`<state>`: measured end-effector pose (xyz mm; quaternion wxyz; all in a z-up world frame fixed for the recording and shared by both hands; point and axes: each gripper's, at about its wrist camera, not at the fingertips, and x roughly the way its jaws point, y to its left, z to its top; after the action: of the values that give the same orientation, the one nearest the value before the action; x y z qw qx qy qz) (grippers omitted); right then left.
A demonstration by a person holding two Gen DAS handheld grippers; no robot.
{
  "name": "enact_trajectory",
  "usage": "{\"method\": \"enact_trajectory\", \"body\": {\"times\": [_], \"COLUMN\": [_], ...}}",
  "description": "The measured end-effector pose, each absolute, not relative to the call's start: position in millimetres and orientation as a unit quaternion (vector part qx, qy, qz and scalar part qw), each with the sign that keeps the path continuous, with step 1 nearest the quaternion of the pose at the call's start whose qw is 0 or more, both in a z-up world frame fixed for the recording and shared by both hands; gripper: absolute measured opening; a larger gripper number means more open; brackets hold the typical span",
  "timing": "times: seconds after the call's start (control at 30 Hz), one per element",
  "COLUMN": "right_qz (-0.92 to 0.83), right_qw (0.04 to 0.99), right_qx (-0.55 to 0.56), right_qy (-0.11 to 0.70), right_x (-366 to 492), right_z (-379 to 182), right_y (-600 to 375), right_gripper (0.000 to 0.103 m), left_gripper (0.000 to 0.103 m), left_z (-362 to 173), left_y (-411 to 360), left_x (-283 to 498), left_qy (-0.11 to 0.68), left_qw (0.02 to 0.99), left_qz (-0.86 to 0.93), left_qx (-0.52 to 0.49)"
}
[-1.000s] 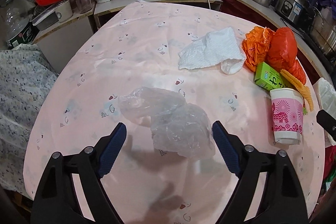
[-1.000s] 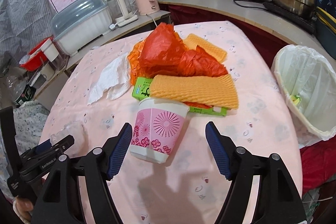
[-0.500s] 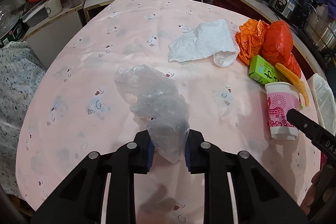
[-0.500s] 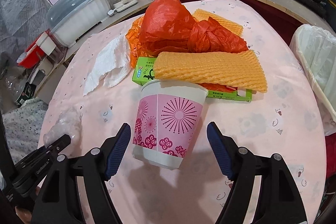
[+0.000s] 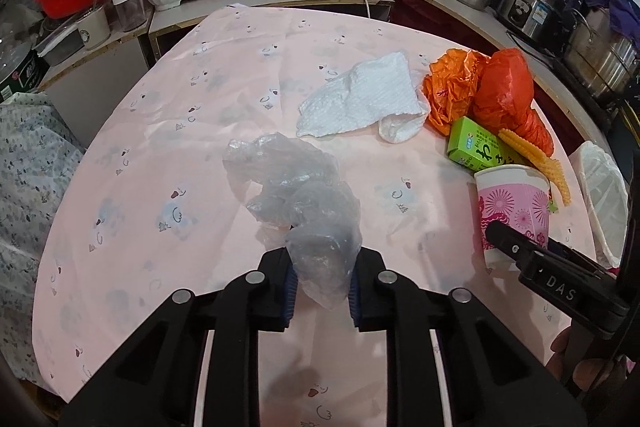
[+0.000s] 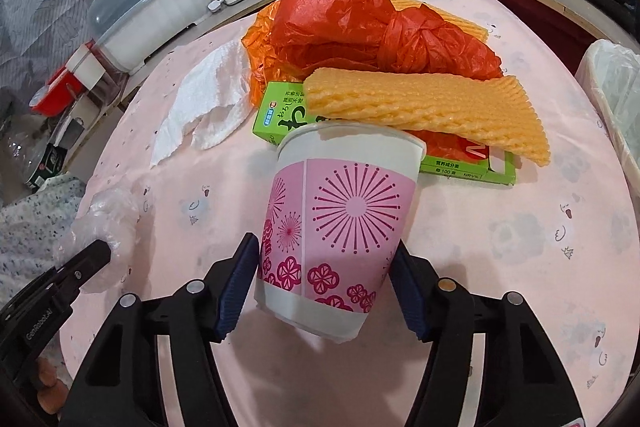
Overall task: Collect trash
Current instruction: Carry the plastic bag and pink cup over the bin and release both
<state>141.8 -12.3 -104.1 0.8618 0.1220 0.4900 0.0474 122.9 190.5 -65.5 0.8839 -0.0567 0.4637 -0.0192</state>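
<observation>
Left wrist view: the left gripper (image 5: pixel 321 281) is clamped on the near end of a crumpled clear bag (image 5: pixel 298 199), whose plastic bulges up between the blue pads (image 5: pixel 291 282). The remaining part of the bag trails ahead of the fingers over the pink tablecloth (image 5: pixel 168 155). Farther ahead and a little right lies a white paper towel (image 5: pixel 362 99). To the right sit orange bags (image 5: pixel 486 87), a green box (image 5: pixel 478 147) and a pink paper cup (image 5: pixel 514 207), with the right gripper's black finger in front of the cup. A bin liner (image 5: pixel 602 195) shows at the far right edge.

Right wrist view: the right gripper (image 6: pixel 325 291) is spread wide around the cup (image 6: pixel 340 223), which stands tilted between the pads (image 6: pixel 236 291); the left pad is at the cup's side, the right pad just beside it, and I cannot tell whether either presses it. Just behind the cup lies the box (image 6: pixel 280 117), with a yellow foam net (image 6: pixel 424 107) across it and the orange bags (image 6: pixel 348 15) beyond. The towel (image 6: pixel 204 107) is ahead to the left. The left gripper (image 6: pixel 86 261) is at the far left, holding the clear bag (image 6: pixel 106 223). The bin (image 6: pixel 614 87) stands off the table's right edge.
</observation>
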Motion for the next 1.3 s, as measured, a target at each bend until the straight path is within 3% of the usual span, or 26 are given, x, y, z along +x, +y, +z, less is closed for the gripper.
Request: {"method": "enact_trajectory", "body": {"times": [0.17, 0.2, 0.73, 1.3], "right_qz": [0.059, 0.063, 0.077, 0.018], "right_qw": [0.871, 0.872, 0.900, 0.920], "right_qx": [0.120, 0.120, 0.133, 0.162], "right_qy": [0.473, 0.471, 0.408, 0.357], "right_x": [137.7, 137.3, 112.0, 81.7], "right_z": [-91.6, -88.5, -35.5, -5.3], "right_y": [-10.2, -9.8, -26.7, -106.7], "right_gripper": [0.052, 0.040, 0.039, 0.039], "left_gripper": [0.019, 0.019, 0.019, 0.019], "left_z": [-60.2, -58.9, -24.8, 1.6], "left_y": [183.6, 182.1, 137.7, 50.3], "left_x": [121.0, 120.3, 107.2, 92.8], "left_qy": [0.459, 0.458, 0.425, 0.398], "left_qw": [0.886, 0.887, 0.902, 0.906], "left_qz": [-0.027, -0.028, -0.070, -0.141], "left_qx": [-0.055, -0.054, -0.027, 0.025]}}
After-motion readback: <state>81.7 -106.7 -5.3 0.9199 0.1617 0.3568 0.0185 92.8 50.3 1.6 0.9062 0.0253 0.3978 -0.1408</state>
